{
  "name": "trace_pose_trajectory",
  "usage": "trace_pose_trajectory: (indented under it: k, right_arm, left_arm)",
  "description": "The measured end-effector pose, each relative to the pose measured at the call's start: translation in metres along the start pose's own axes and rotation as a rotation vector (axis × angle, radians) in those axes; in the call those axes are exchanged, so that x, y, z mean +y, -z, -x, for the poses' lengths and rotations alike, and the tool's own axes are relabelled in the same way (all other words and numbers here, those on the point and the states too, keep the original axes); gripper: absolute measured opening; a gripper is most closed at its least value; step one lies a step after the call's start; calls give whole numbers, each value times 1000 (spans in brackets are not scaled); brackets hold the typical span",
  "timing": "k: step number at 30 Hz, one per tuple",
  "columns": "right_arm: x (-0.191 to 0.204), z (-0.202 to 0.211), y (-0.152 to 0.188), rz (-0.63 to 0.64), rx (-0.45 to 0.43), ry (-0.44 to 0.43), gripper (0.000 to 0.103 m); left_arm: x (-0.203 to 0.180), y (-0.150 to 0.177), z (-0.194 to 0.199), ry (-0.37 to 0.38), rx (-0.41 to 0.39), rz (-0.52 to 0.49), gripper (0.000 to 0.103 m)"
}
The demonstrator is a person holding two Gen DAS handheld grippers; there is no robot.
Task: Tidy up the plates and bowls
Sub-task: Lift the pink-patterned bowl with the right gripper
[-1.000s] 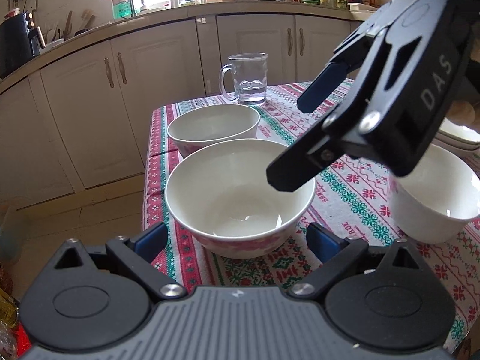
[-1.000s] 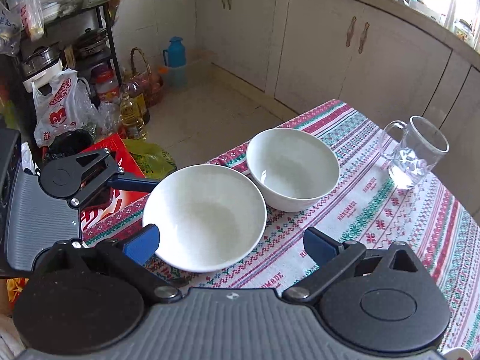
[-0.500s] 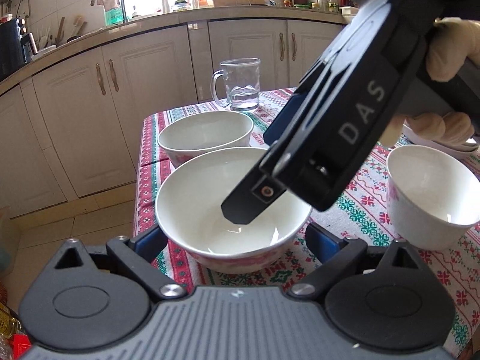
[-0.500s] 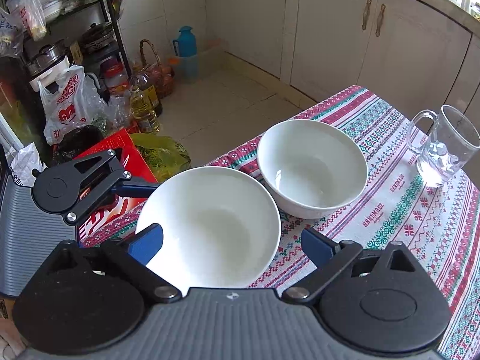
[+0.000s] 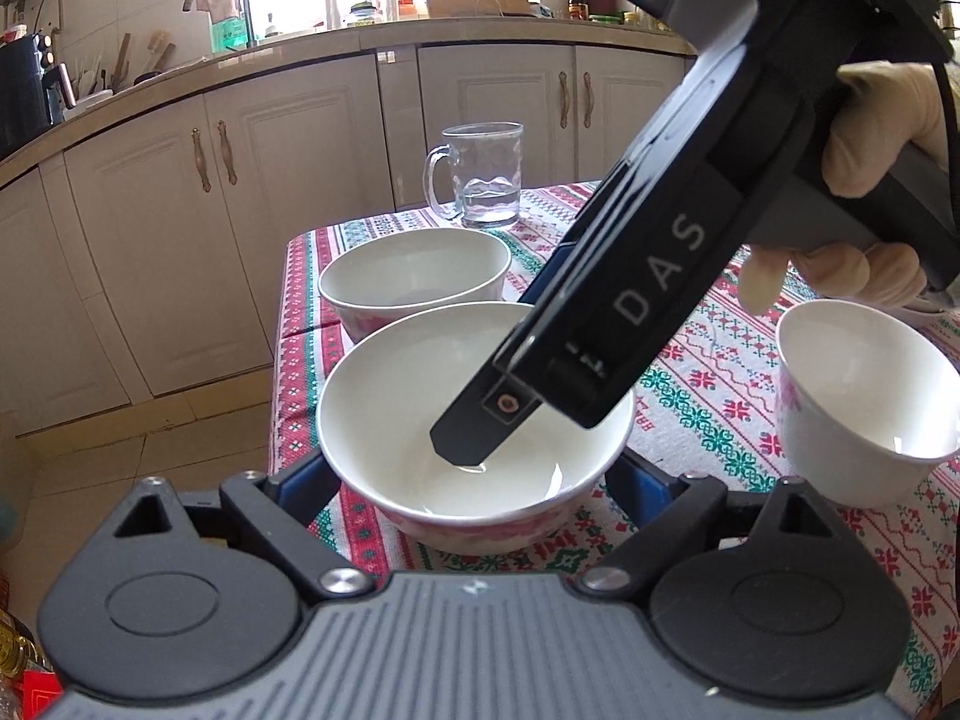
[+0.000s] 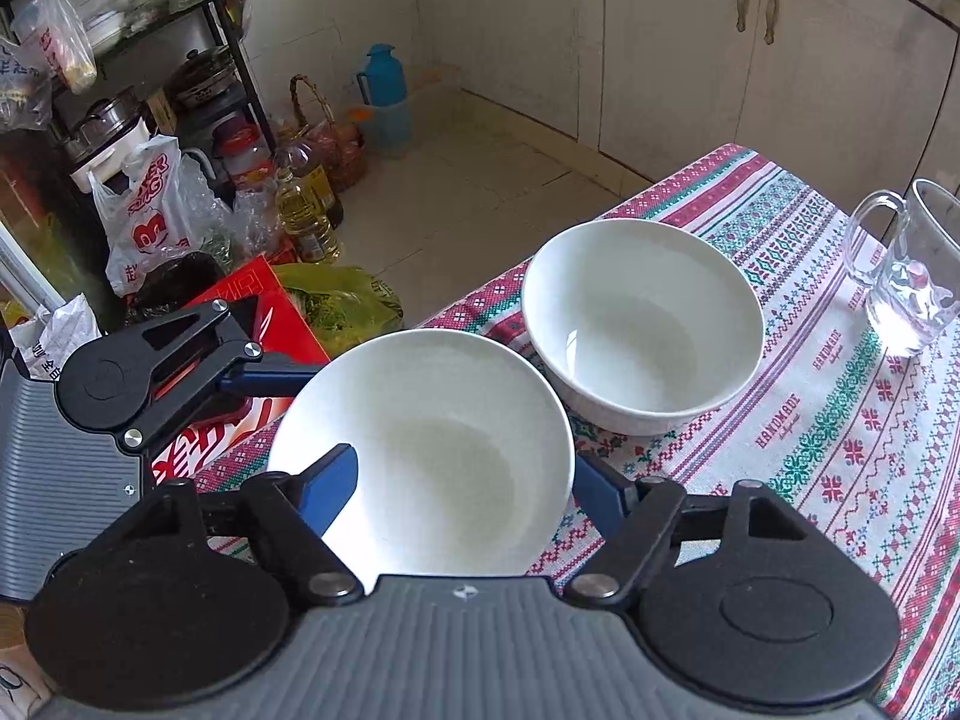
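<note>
**Right fingers close across the near bowl's rim**

Since a second ago the right hand-held gripper has come down over the near bowl, and its jaws have just been closing: one blue finger now lies inside the bowl at lower left of the right wrist frame, the other outside its wall at lower right. Whether the pads press the rim I cannot tell. The left hand-held gripper stands wide, its jaws having just narrowed slightly, fingers flanking the same bowl without visible contact.

All bowls look empty. A second bowl sits just behind the near one, touching or nearly so. A smaller bowl stands at the right of the left wrist frame. A glass mug holding a little water stands further back on the bench, upper centre.
</note>
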State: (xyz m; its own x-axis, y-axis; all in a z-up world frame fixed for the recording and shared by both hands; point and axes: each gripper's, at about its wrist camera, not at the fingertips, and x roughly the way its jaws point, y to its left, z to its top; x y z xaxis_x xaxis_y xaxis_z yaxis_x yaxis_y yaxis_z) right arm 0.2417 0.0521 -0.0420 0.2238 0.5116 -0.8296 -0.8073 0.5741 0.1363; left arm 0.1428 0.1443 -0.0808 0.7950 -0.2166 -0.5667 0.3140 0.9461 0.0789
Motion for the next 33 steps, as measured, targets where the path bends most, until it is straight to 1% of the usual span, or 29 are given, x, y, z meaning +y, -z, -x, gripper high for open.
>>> trace_pose_trajectory:
  k: [2, 10, 17, 24, 33]
  right_arm:
    - [0, 0, 0, -4, -3, -7, 80]
    - [-7, 2, 1, -36, -9, -37, 80]
    - [-5, 10, 2, -35, -17, -40, 80]
    - [1, 28, 8, -30, -40, -48, 80]
    - [13, 65, 20, -13, -82, -57, 80]
  left_arm:
    - [1, 0, 0, 2, 0, 1, 94]
    - [0, -2, -1, 4, 8, -7, 94]
    - [-2, -7, 4, 11, 18, -5, 94]
    - [-8, -16, 21, 21, 25, -4, 94]
    - [-23, -31, 48, 38, 31, -15, 94]
